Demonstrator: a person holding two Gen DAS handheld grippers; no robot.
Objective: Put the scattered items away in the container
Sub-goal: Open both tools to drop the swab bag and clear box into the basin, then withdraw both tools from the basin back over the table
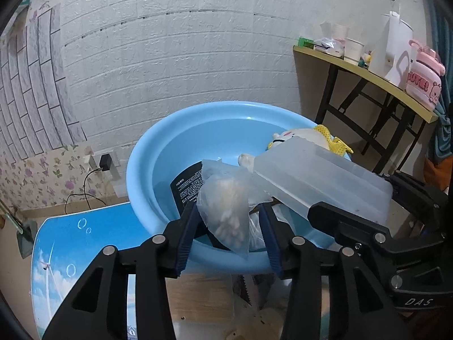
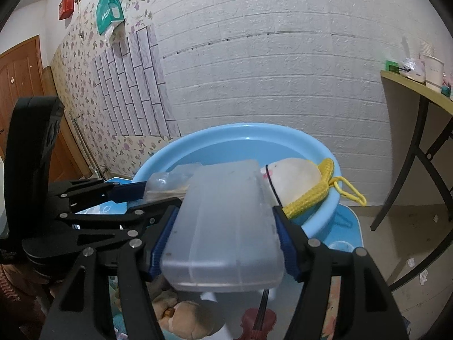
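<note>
Left wrist view: bag hangs loose between parted jaws; right jaws clamp the plastic box.

"CUTE!" on the pink bottle; "DAS" on the right gripper; black packet's print illegible

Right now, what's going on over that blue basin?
A person is tidying with a tool in each hand. The right tool is shut on a frosted plastic box, held over the near rim of the blue basin. The left tool has its jaws apart around a small clear bag hanging over the basin; neither pad seems to press it. A plush toy and a black packet already lie inside.
</note>
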